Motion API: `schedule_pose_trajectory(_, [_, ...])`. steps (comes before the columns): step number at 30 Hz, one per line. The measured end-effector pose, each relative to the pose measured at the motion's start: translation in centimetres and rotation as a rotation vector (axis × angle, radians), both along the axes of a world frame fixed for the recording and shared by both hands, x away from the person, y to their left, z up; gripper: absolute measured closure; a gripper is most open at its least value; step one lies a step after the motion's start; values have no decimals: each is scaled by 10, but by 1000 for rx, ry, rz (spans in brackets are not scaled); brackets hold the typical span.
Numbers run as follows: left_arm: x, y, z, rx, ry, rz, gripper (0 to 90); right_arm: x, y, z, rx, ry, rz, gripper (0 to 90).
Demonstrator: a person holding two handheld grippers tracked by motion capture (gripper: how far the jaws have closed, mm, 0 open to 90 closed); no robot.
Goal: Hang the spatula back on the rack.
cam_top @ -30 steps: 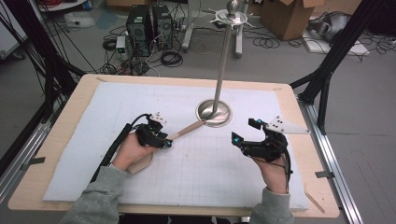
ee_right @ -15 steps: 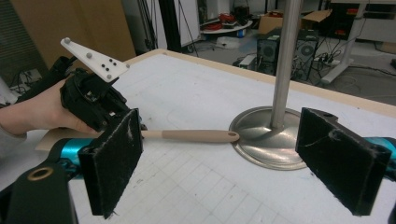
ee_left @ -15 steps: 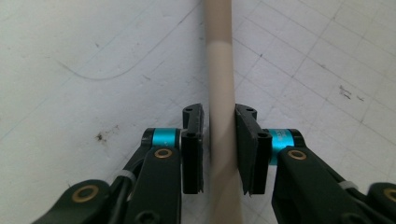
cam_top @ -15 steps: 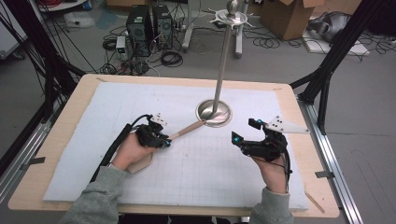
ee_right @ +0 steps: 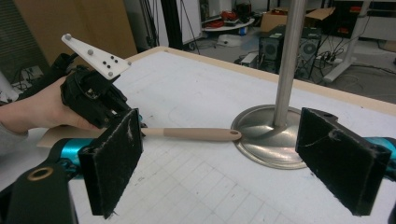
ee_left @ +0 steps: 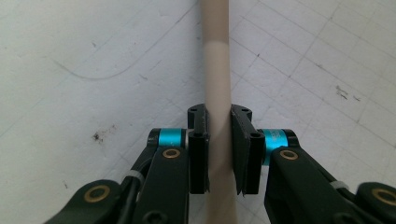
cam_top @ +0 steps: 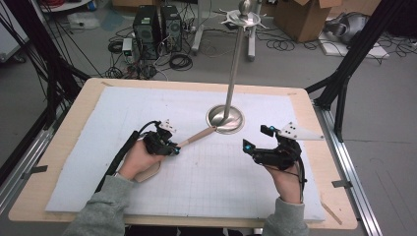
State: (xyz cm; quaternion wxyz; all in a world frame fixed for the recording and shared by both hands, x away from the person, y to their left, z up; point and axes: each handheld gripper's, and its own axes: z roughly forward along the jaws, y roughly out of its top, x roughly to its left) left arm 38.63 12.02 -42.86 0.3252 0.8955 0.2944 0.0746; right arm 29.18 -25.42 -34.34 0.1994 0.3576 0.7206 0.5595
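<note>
So the thing in play is a beige spatula, long round handle, looks like silicone or wood with a smooth matte finish. It lies across the white gridded mat on the surface, its far handle tip, which has a small hanging hole, right at the edge of the metal stand's round base, touching or as good as. The wider blade end sits mostly under the person's left hand.

The left hand-held gripper has just been closing and now pinches the handle square between its two black pads, partway along the shaft, nearer the blade than the tip.

My guess on handling: it's light and the handle is stiff, so no risk of crushing. The round, smooth shaft is the catch, since it could roll or swivel in flat pads, and the long free end will want to droop if lifted. Gripping close to the balance point, pads flat across the shaft, seems the smart spot. The blade likely flexes, so I wouldn't grab there.

The right hand-held gripper hovers well off to the side, jaws spread wide with nothing between them, pointed toward the stand pole.
</note>
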Motion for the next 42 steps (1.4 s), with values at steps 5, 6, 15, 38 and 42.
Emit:
schedule_pose_trajectory(5, [-1,3,3,4,3,15,780,0,0,0,7,-1,2,139])
schedule_pose_trajectory(6, [-1,4,4,-3,3,16,780,0,0,0,6,1,2,140])
schedule_pose_trajectory(15, [-9,15,24,-63,-40,33,781,1,3,-2,-3,11,14,128])
schedule_pose_trajectory(38, [-18,41,55,-261,-96,36,780,1,3,-2,-10,2,7,125])
schedule_pose_trajectory(42, [-17,44,65,-273,-111,37,780,2,3,-3,-11,13,5,125])
